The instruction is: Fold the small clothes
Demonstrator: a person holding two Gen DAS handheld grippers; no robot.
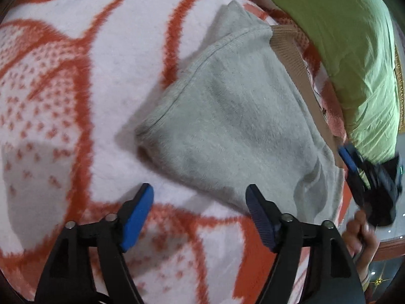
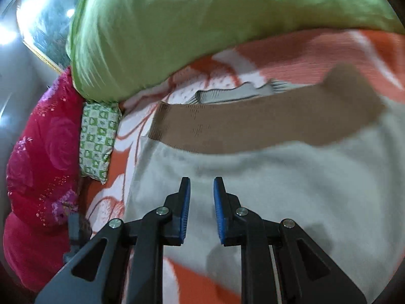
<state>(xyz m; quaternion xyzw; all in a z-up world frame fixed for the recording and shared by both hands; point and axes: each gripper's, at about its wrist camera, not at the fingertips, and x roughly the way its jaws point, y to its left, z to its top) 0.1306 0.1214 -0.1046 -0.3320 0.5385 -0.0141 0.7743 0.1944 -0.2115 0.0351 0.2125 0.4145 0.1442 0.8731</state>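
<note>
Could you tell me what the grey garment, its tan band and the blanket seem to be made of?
Grey garment: soft matte fleecy knit, fuzzy nap, likely cotton blend.
Tan band: ribbed knit, fine ridges, probably elastic.
Blanket: plush woven fleece, fuzzy-edged orange-and-white pattern, fibre unclear.

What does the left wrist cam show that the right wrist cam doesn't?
Left wrist only: the left gripper, jaws wide apart above the blanket at the garment's near edge, the right gripper seen from outside at the tan waistband, and the hand holding it.

Right wrist only: a red floral quilt and a green-checked pillow.

Both: the grey garment with its tan waistband, the orange-and-white blanket, and the green bedding.
</note>
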